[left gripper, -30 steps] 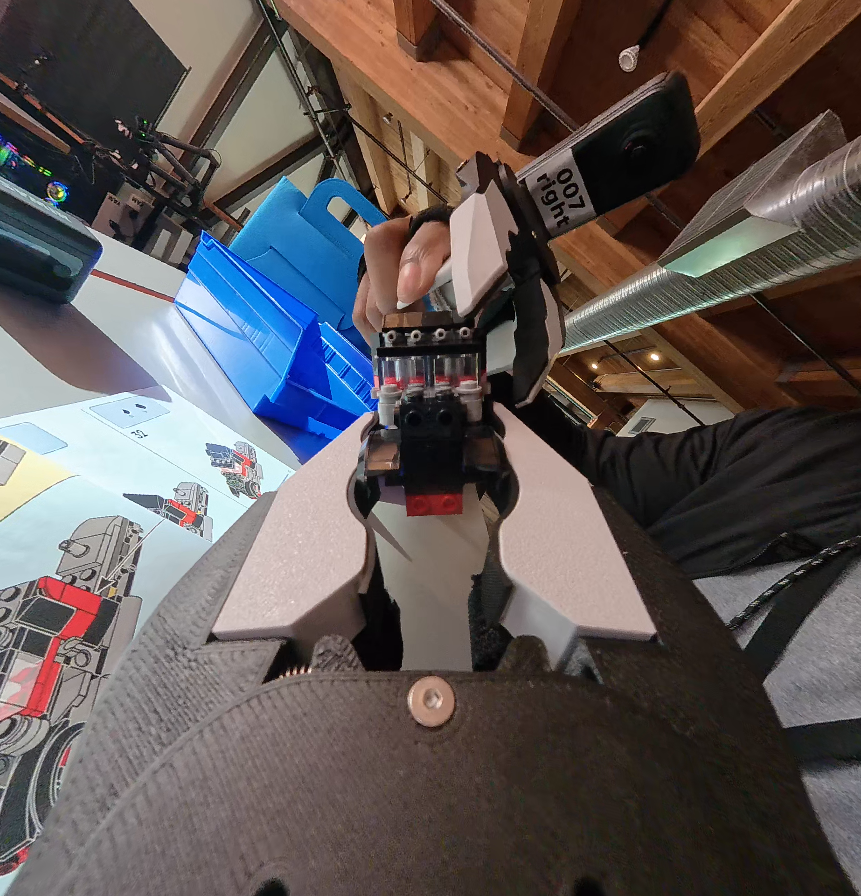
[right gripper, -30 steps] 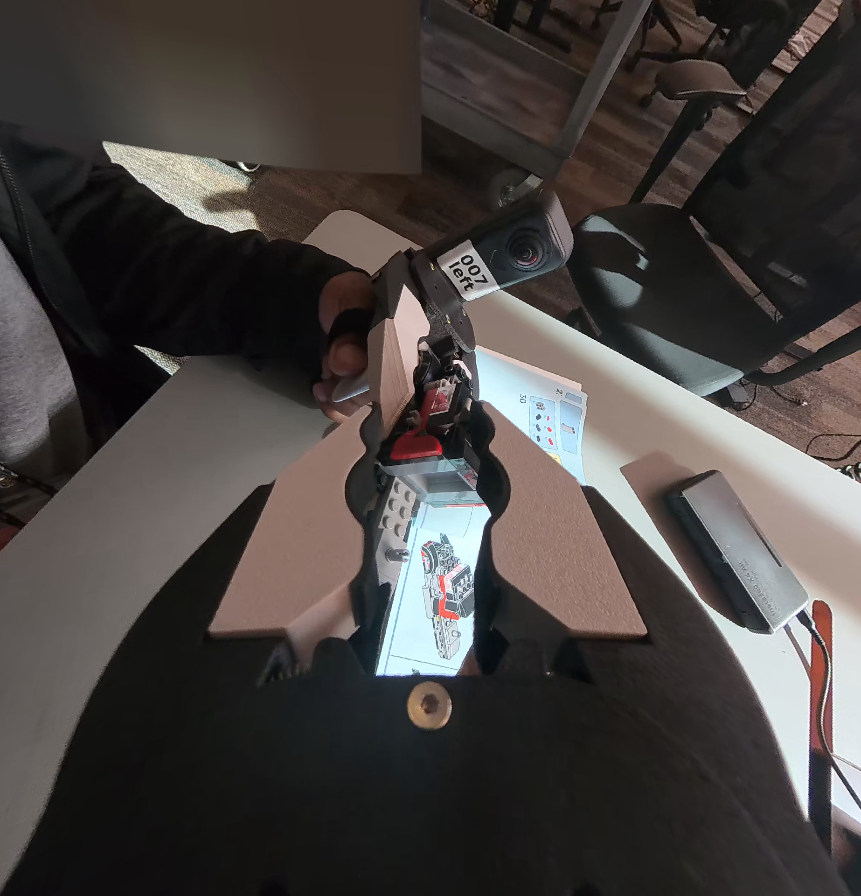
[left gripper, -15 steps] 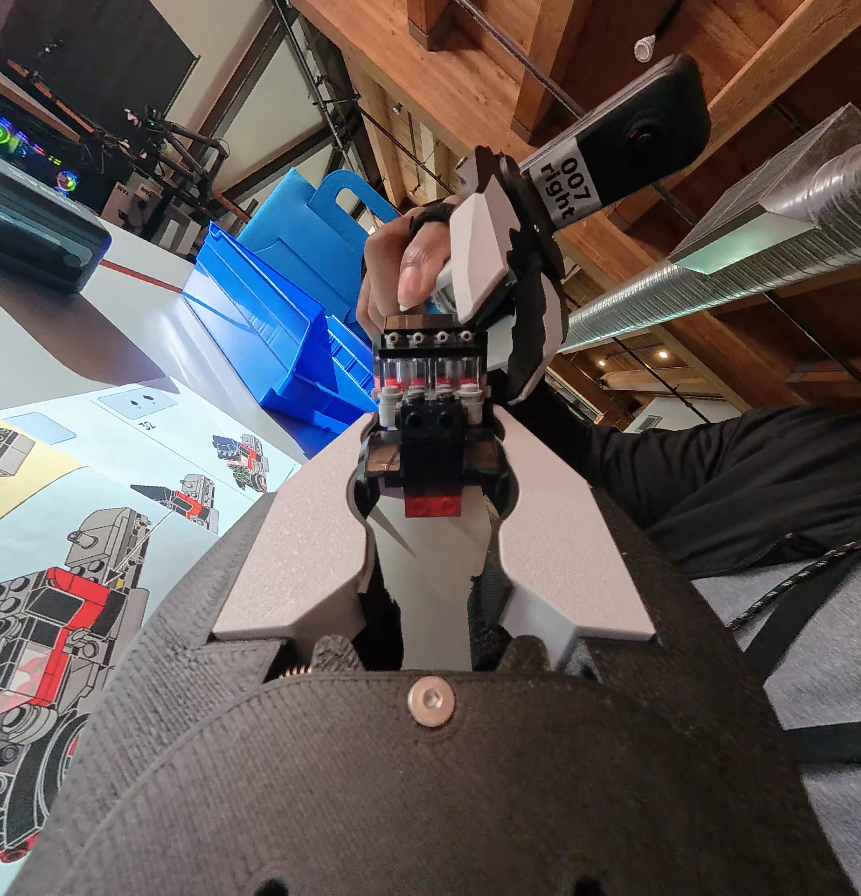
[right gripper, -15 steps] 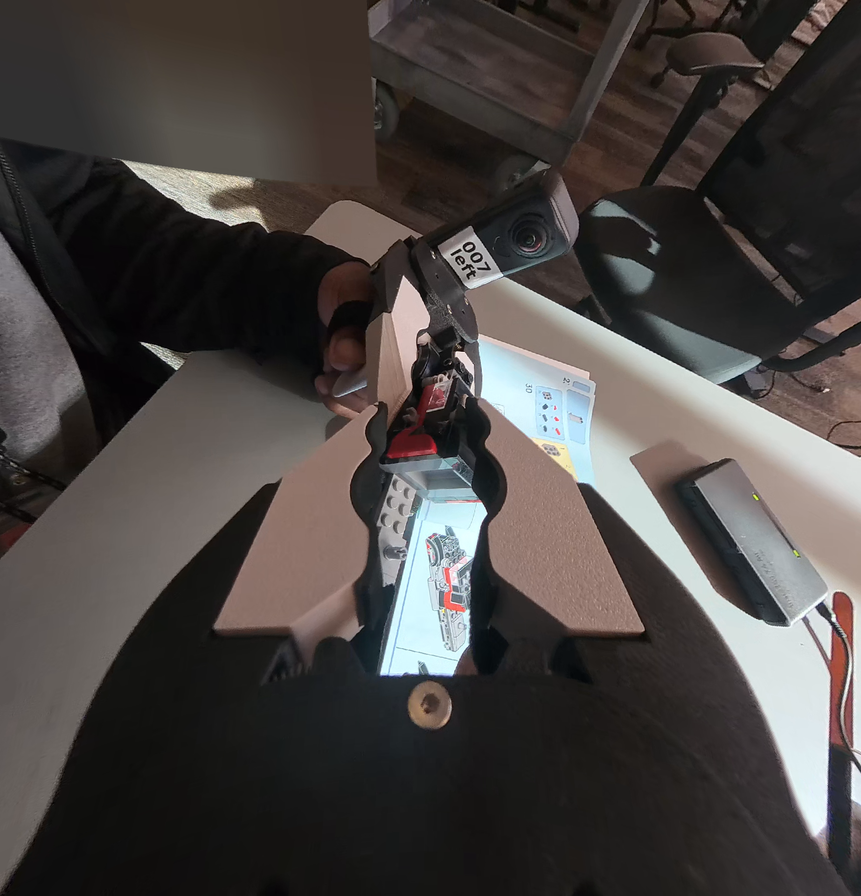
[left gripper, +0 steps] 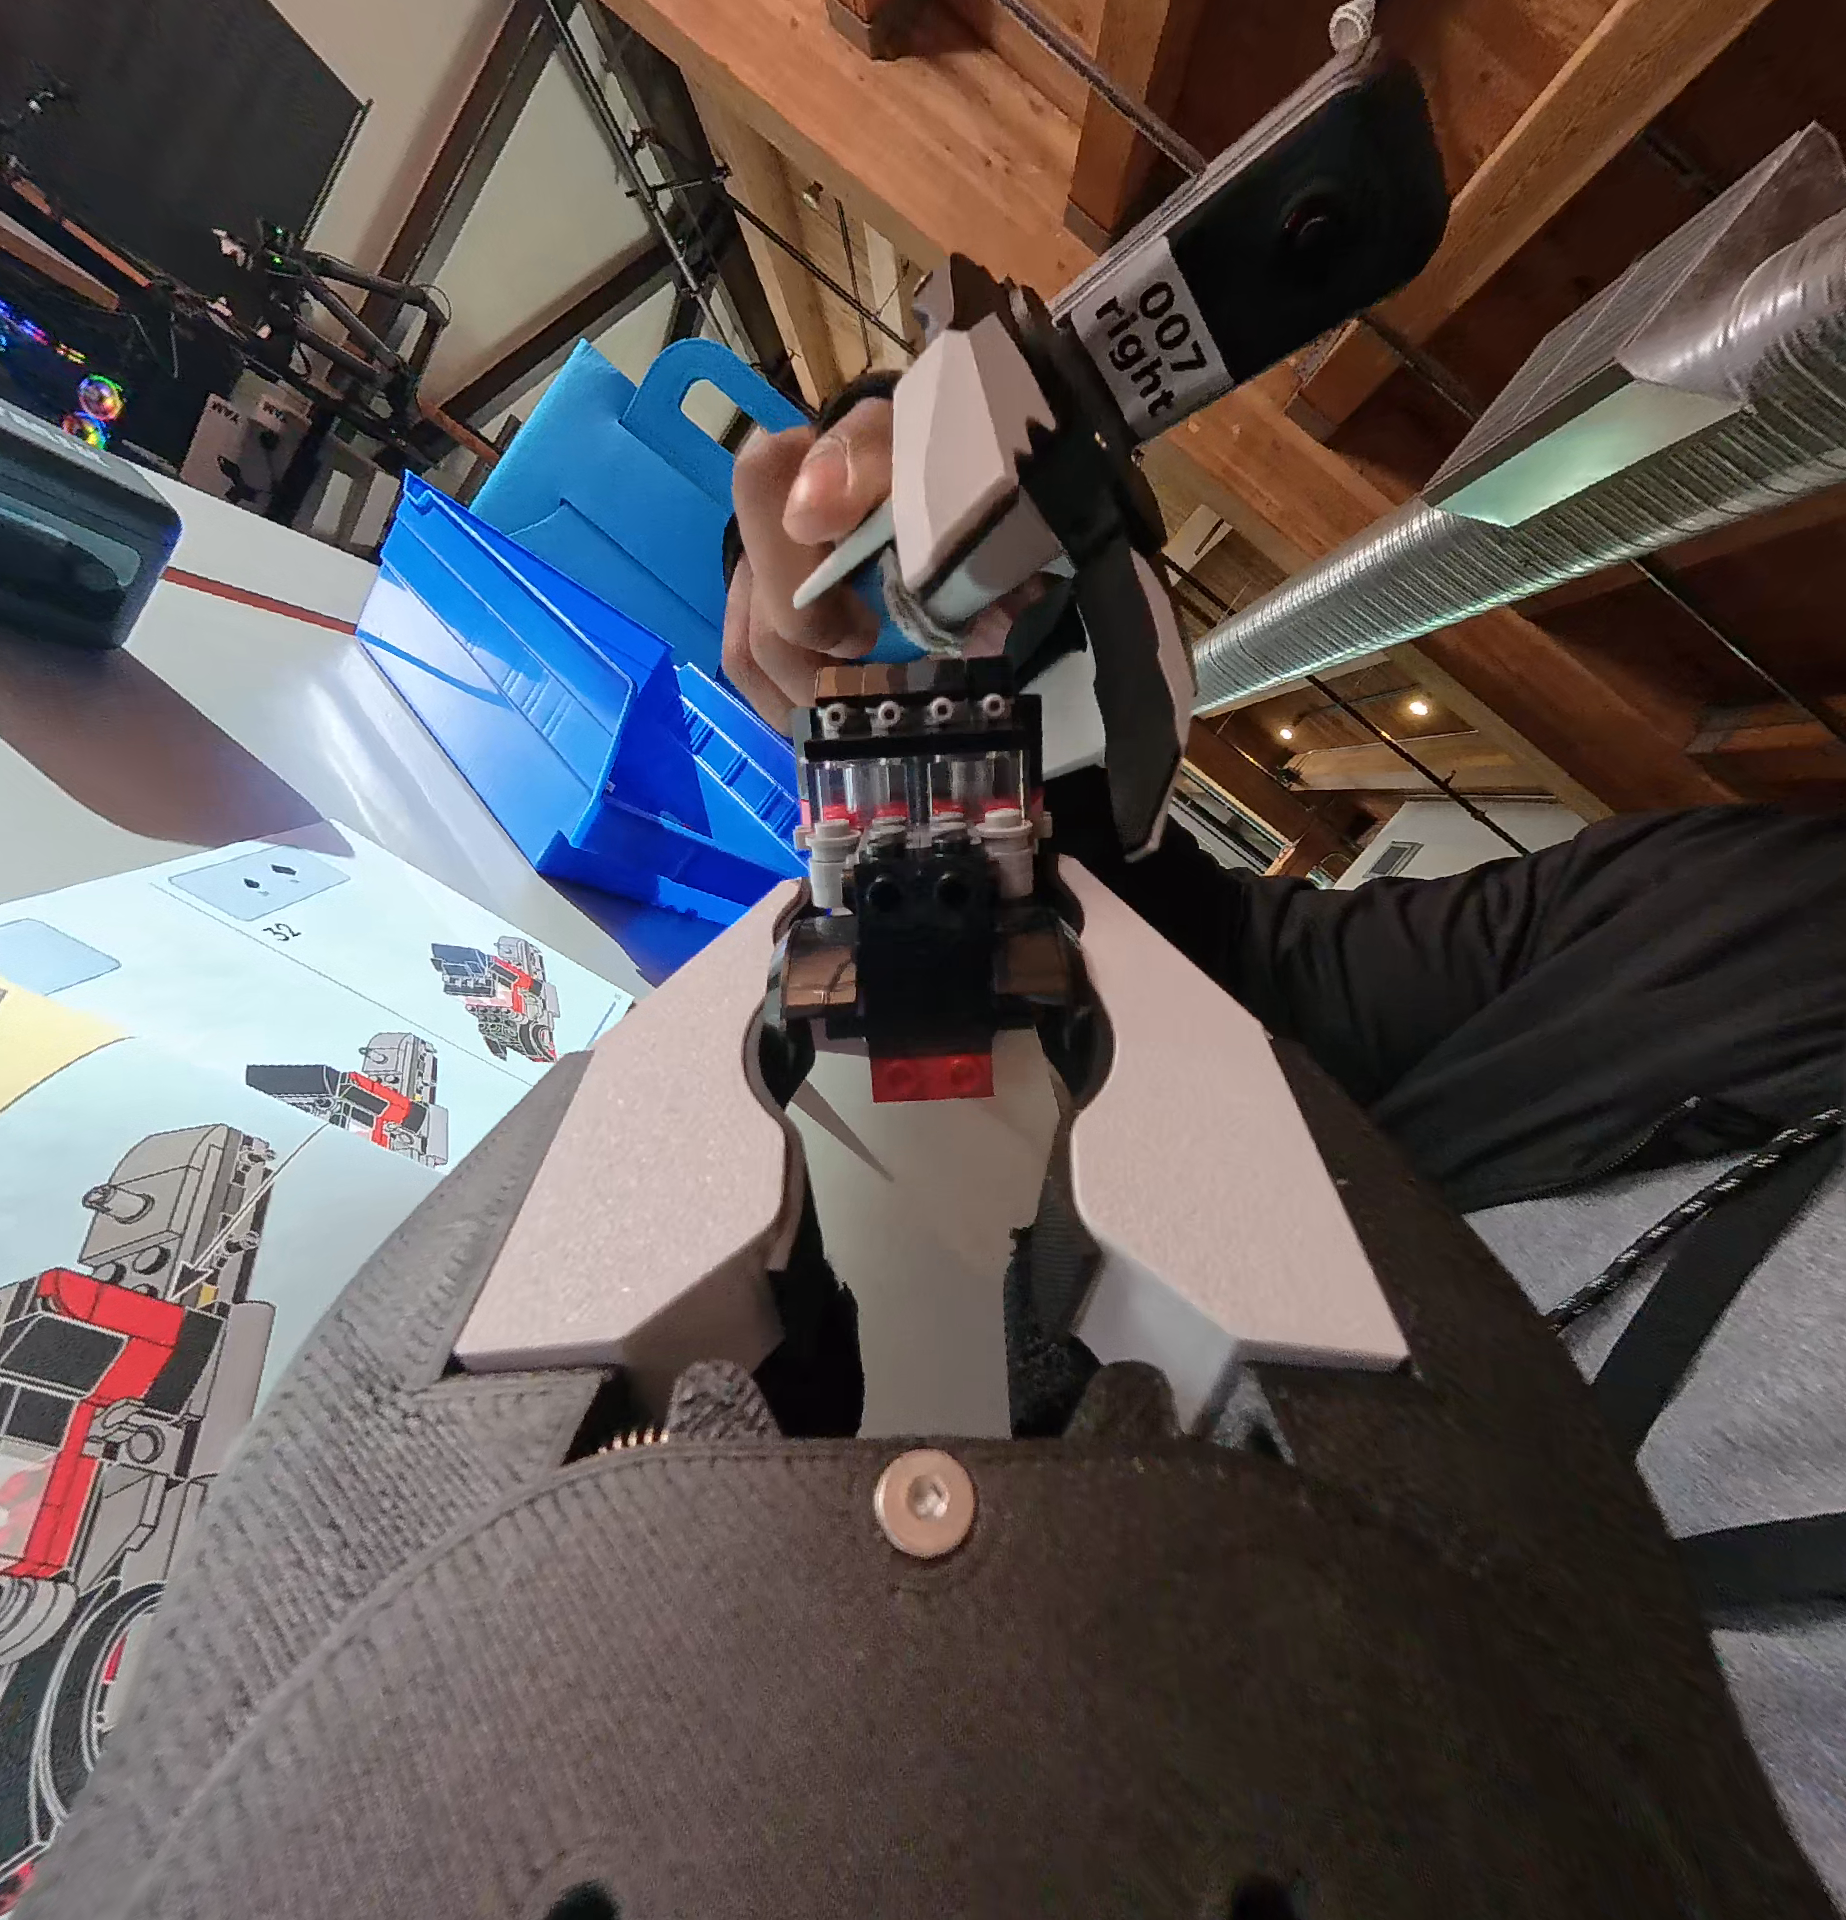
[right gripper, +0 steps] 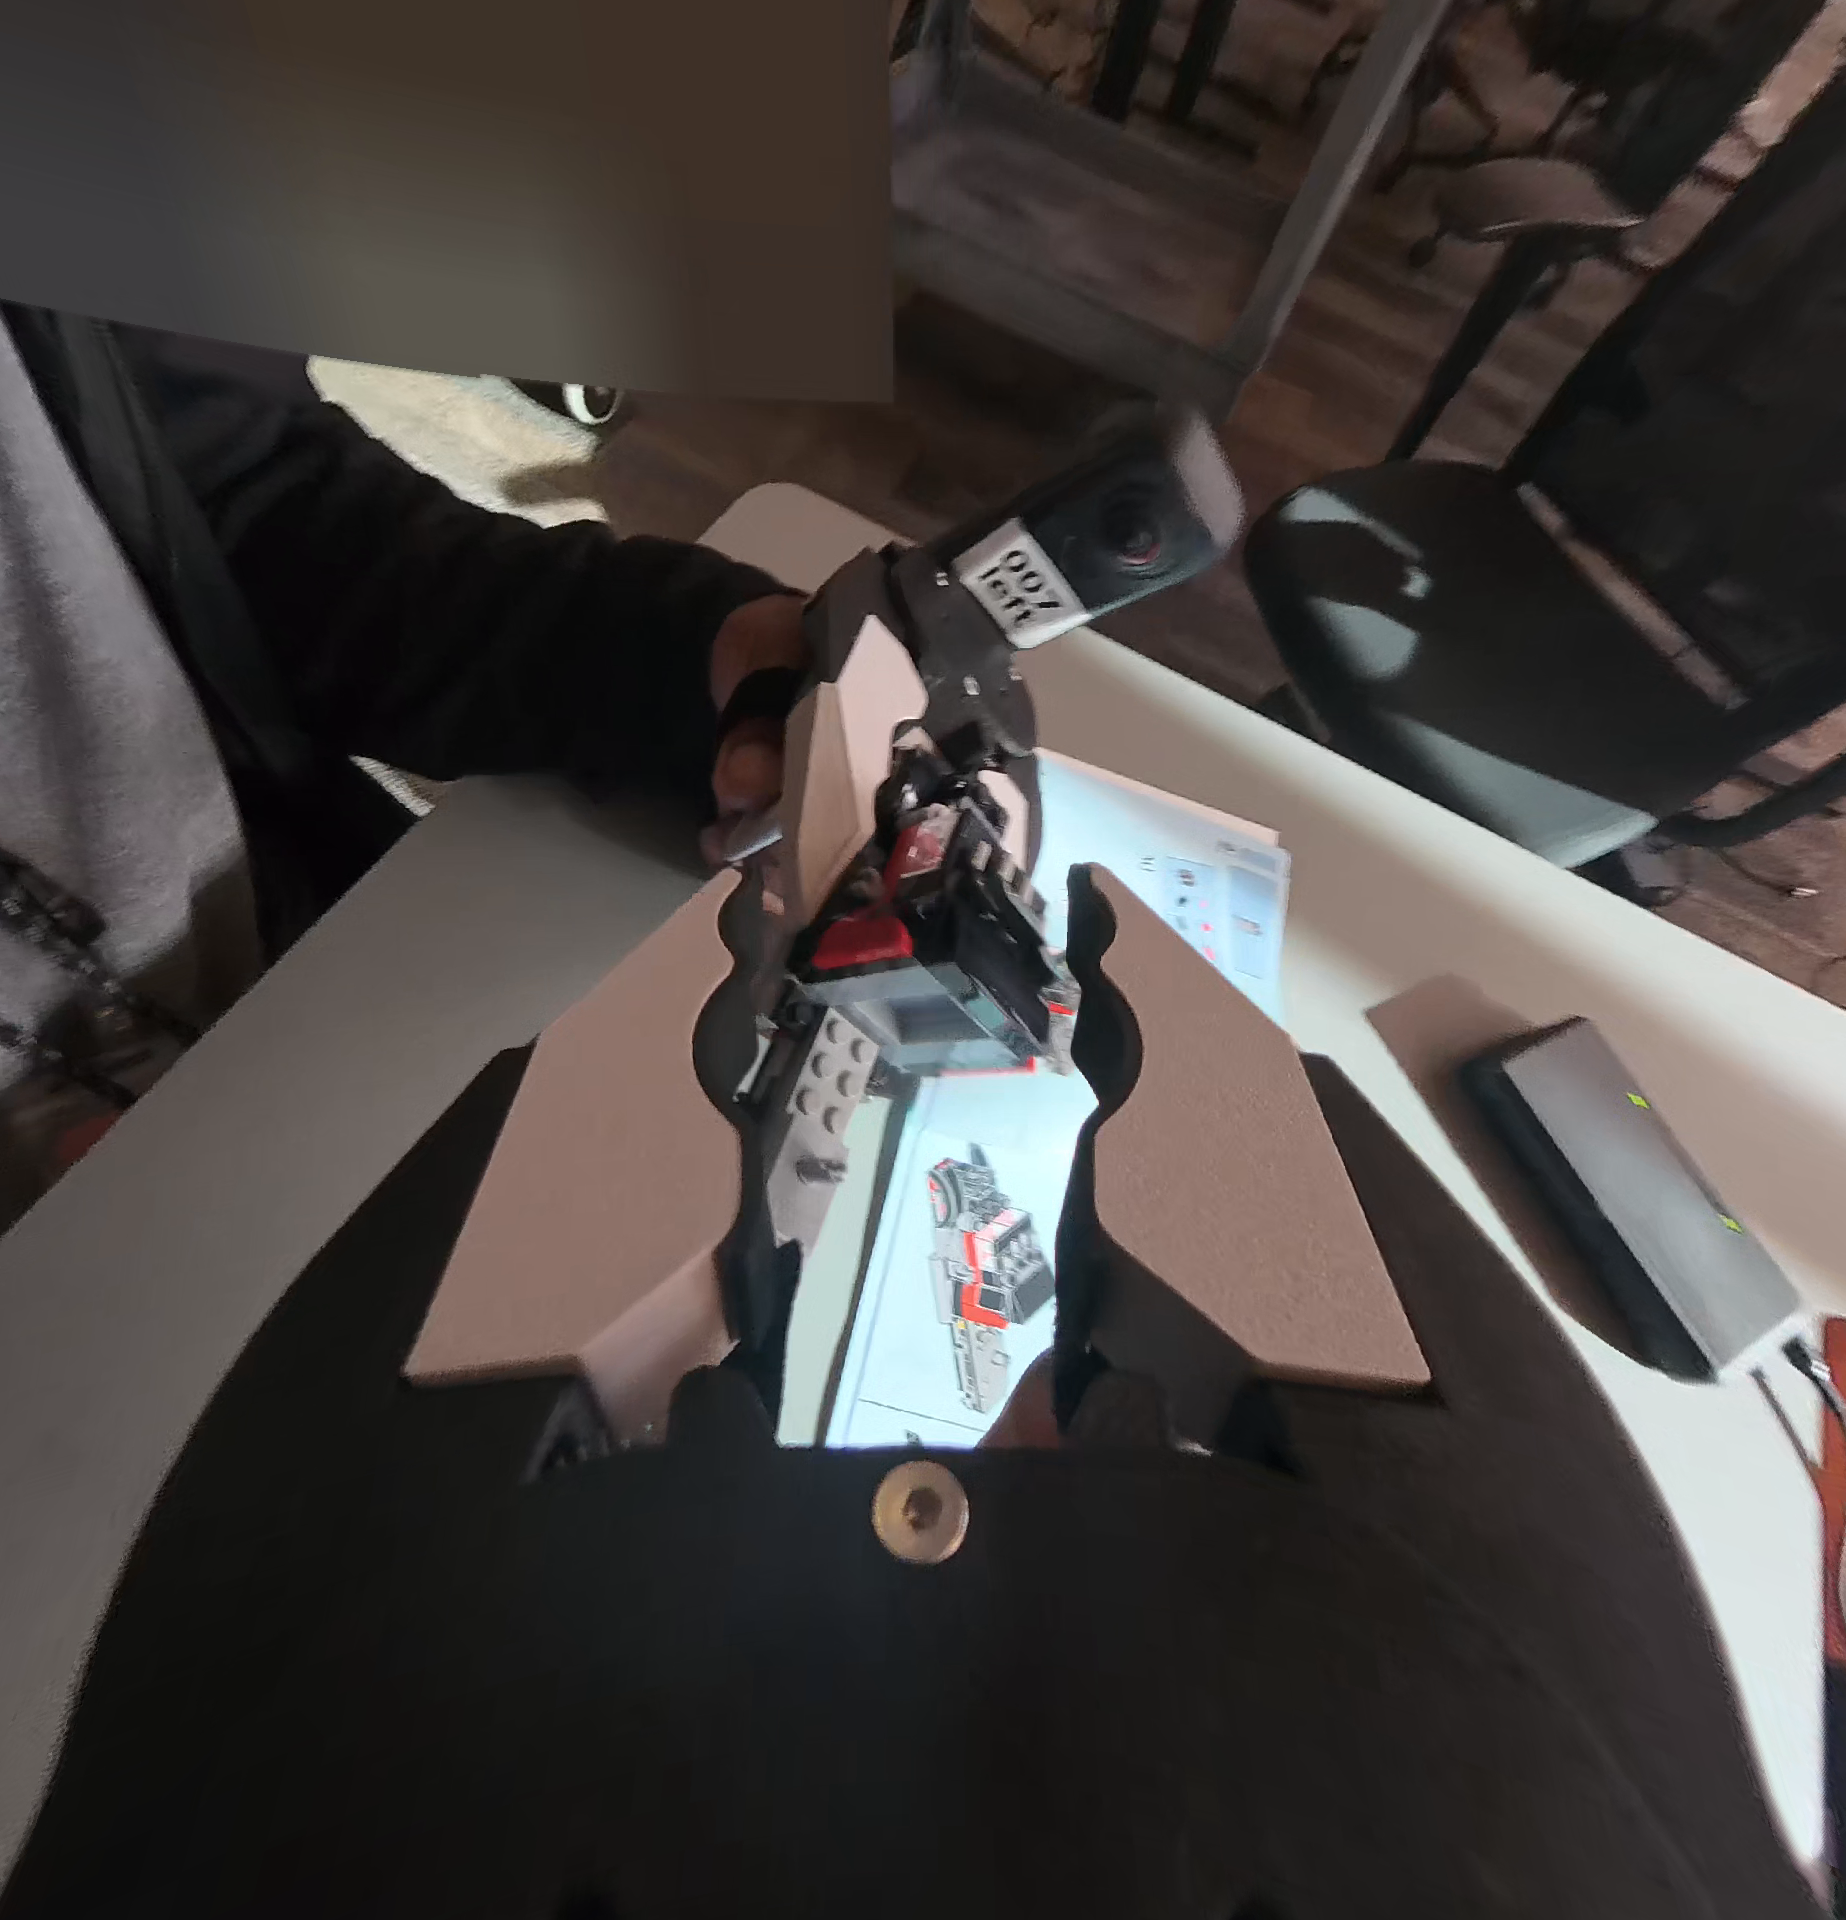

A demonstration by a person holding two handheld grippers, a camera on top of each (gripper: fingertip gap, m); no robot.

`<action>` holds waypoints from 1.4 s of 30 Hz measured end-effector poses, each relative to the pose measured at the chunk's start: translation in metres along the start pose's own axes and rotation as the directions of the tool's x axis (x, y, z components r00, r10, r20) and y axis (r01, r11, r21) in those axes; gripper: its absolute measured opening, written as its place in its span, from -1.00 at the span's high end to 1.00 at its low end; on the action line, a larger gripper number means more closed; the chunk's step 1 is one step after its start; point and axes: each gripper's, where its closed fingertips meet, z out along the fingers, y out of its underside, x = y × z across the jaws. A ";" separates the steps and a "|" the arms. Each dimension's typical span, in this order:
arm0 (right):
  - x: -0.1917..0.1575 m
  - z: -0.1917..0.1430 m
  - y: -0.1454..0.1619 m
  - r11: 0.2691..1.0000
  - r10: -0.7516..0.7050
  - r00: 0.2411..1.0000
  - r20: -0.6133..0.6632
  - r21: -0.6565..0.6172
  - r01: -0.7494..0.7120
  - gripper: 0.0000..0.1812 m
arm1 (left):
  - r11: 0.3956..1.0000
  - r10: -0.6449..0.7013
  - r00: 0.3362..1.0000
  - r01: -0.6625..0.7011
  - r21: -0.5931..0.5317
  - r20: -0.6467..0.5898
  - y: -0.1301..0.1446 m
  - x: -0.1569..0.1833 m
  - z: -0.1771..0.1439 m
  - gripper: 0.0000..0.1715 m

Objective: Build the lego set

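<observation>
Gripping the lego model (left gripper: 924, 935) between both fingertips, left gripper (left gripper: 924, 966) pinched on the black lower section, red plate facing the camera, clear and grey pieces stacked above. Held aloft over the white table (left gripper: 171, 727), clear of its surface. Seen beyond the model: right gripper (left gripper: 1012, 623), its wrist camera (left gripper: 1303, 229) and the holding hand (left gripper: 794, 561). In the right wrist view, right gripper (right gripper: 908, 997) spread, fingers flanking the model (right gripper: 929, 997) with gaps on both sides; contact on the left finger not determinable through blur. Left gripper (right gripper: 898, 769) noted at the model's far end. Lying flat on the table below: instruction booklet (left gripper: 223, 1039), open. Standing behind it: blue bins (left gripper: 545, 707), nested and tipped; contents not visible. Resting at the table edge: dark flat device (right gripper: 1646, 1184), cable attached. Standing off the table: black chair (right gripper: 1470, 644).
</observation>
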 end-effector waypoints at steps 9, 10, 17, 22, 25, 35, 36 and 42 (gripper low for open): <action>-0.006 0.011 0.013 0.997 0.021 0.999 0.029 -0.081 -0.019 0.30 | 1.000 0.021 0.999 -0.021 -0.008 0.029 0.001 -0.003 0.000 0.52; -0.006 0.011 0.013 0.996 0.022 0.999 0.031 -0.085 -0.019 0.30 | 1.000 0.022 0.999 -0.022 -0.010 0.029 0.001 -0.003 0.000 0.52; -0.007 0.006 0.014 0.998 0.015 1.000 -0.007 -0.058 -0.016 0.37 | 0.980 0.176 0.980 -0.165 -0.113 0.092 0.012 -0.006 0.004 0.50; -0.013 -0.016 0.028 0.981 0.182 0.973 -0.144 0.089 -0.170 0.04 | 0.918 0.300 0.946 -0.251 -0.308 0.125 0.040 -0.013 0.010 0.50; -0.034 -0.018 0.054 0.961 0.268 0.951 -0.157 0.117 -0.252 0.04 | 0.846 0.384 0.917 -0.303 -0.440 0.107 0.061 -0.014 0.013 0.50; -0.082 0.000 0.089 0.934 0.345 0.927 -0.146 0.149 -0.325 0.20 | 0.651 0.549 0.834 -0.469 -0.597 -0.057 0.100 -0.006 0.023 0.50; -0.083 0.000 0.091 0.934 0.345 0.926 -0.154 0.151 -0.323 0.26 | 0.636 0.557 0.828 -0.468 -0.613 -0.053 0.102 -0.009 0.023 0.50; -0.087 0.000 0.099 0.930 0.355 0.922 -0.156 0.160 -0.331 0.42 | 0.573 0.579 0.810 -0.481 -0.663 -0.087 0.115 -0.011 0.023 0.49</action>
